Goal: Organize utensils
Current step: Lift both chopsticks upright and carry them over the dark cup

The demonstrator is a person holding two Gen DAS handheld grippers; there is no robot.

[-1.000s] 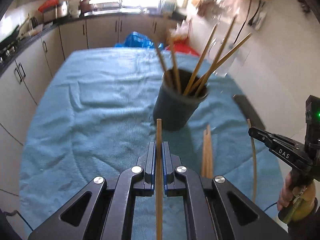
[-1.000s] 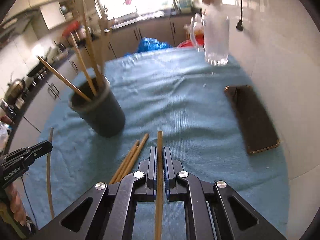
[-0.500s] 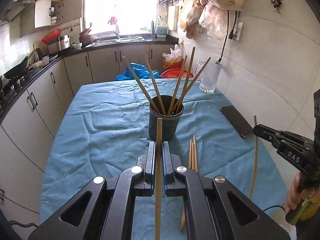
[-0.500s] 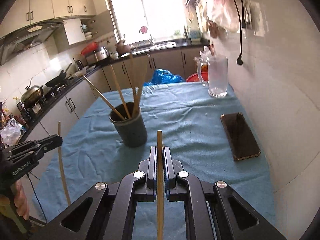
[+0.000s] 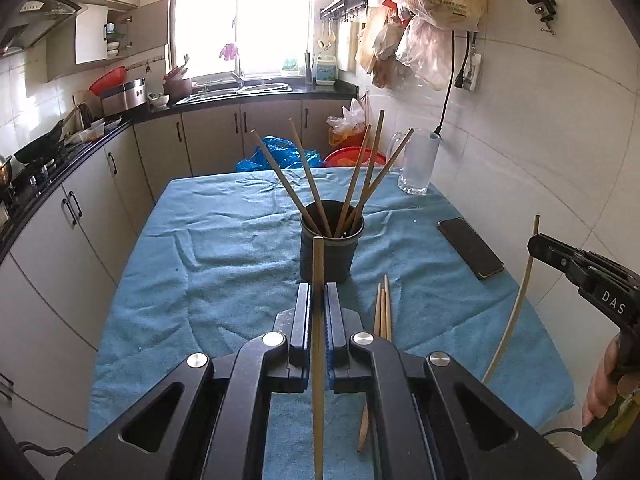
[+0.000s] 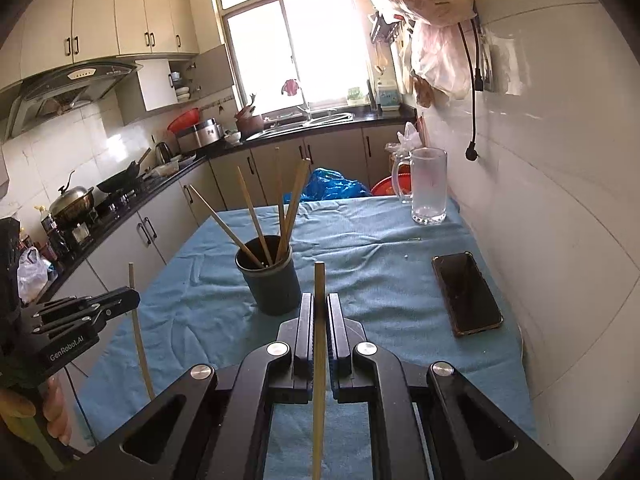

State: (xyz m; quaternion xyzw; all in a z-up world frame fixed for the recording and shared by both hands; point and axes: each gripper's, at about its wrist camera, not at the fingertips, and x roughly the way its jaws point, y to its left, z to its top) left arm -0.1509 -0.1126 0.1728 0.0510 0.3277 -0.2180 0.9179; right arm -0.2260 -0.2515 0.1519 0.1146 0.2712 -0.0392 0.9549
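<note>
Tongs (image 5: 318,300) (image 6: 319,312) each clamp one chopstick (image 5: 317,264) (image 6: 319,292).

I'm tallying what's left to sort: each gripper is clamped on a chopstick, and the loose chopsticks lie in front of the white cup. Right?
Not quite: the cup is dark, as the left wrist view shows. The loose chopsticks do lie before it, and each gripper's jaws clamp a chopstick.
</note>
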